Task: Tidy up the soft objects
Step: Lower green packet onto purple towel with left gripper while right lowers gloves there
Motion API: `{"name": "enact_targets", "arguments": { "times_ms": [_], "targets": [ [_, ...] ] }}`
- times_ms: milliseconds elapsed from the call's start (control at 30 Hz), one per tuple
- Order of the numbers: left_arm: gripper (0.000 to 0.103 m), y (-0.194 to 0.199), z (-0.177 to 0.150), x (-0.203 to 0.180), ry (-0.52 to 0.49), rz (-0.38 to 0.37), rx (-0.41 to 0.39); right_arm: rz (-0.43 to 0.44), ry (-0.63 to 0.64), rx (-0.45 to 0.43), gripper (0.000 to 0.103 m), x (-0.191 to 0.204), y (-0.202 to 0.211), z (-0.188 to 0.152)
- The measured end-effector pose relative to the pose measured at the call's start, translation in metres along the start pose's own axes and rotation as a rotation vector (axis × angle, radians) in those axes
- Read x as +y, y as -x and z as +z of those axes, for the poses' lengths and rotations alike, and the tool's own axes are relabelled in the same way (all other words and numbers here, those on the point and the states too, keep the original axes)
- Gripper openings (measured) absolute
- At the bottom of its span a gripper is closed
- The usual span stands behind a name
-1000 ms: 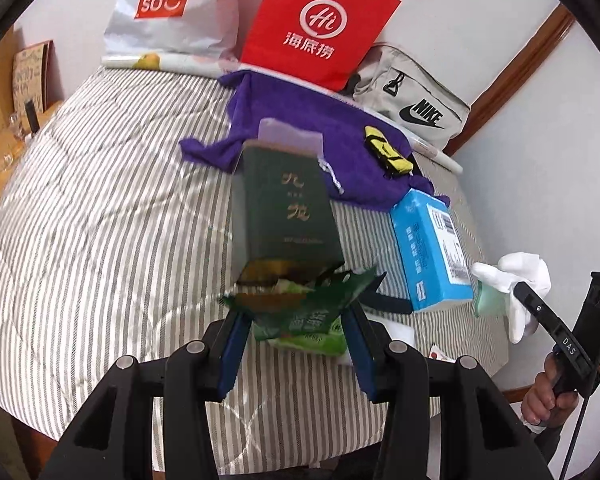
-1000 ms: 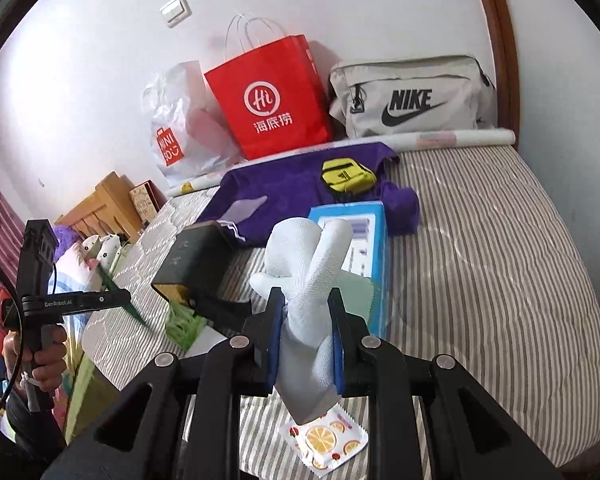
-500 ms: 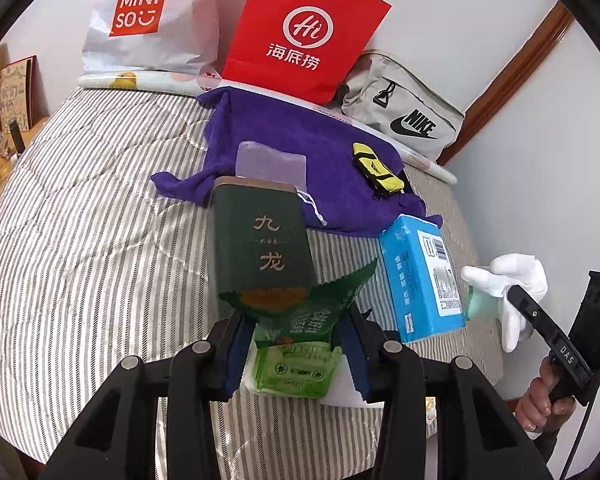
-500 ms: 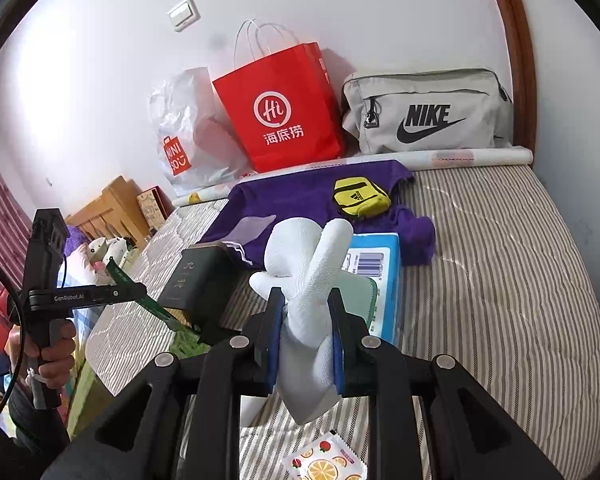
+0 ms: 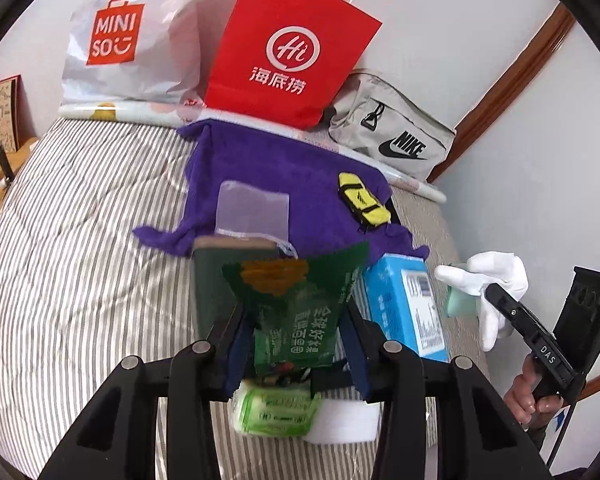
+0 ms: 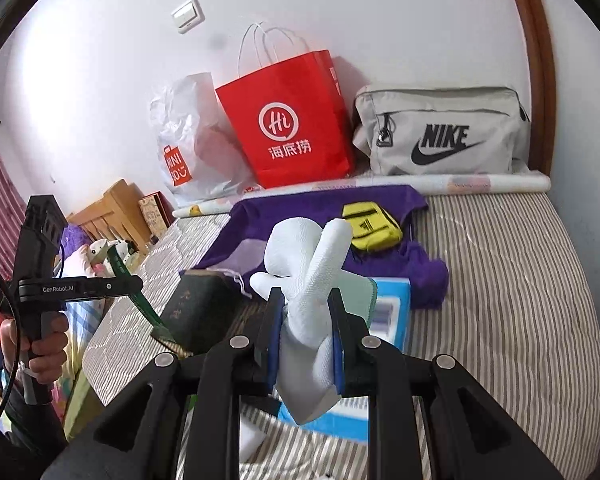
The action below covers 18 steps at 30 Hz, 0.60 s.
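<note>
My left gripper [image 5: 296, 320] is shut on a green snack packet [image 5: 296, 312], held upright above the striped bed [image 5: 80, 240]. Below it lies a light green tissue pack [image 5: 276, 410] on a white pad [image 5: 348, 420]. My right gripper [image 6: 305, 320] is shut on a white glove [image 6: 308, 276], lifted over a blue box [image 6: 388, 312]; the same glove [image 5: 488, 280] and the right gripper's body show at the right of the left wrist view. A dark green box [image 6: 198, 308] stands beside the blue box [image 5: 408, 312]. The left gripper [image 6: 140, 304] with the packet's edge shows at the left of the right wrist view.
A purple cloth [image 5: 284, 168] with a yellow pouch [image 5: 362, 200] and a clear bag [image 5: 252, 210] lies mid-bed. Against the wall stand a white Miniso bag [image 5: 124, 48], a red paper bag [image 5: 288, 56] and a grey Nike bag [image 5: 388, 140]. Wooden furniture [image 6: 116, 208] stands left of the bed.
Both grippers have risen and drawn back with their loads. The green packet now stands upright and clear of the tissue pack; the glove is higher over the blue box.
</note>
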<state>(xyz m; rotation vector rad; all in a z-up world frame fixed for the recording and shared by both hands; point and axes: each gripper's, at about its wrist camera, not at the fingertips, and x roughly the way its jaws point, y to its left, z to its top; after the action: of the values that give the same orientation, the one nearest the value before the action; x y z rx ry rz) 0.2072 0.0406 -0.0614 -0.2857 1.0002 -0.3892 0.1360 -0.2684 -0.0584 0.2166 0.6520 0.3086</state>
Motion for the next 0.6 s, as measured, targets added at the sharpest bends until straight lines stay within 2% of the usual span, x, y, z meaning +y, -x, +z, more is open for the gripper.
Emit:
{"name": "enact_targets", "arguments": {
  "times_ms": [233, 600],
  "targets": [
    [0.04, -0.021, 0.03, 0.006, 0.025, -0.03, 0.013, 0.02, 0.01, 0.005, 0.021, 0.0, -0.022, 0.019],
    [0.04, -0.062, 0.075, 0.012, 0.042, -0.015, 0.037, 0.004, 0.03, 0.018, 0.021, -0.009, -0.061, 0.045]
  ]
}}
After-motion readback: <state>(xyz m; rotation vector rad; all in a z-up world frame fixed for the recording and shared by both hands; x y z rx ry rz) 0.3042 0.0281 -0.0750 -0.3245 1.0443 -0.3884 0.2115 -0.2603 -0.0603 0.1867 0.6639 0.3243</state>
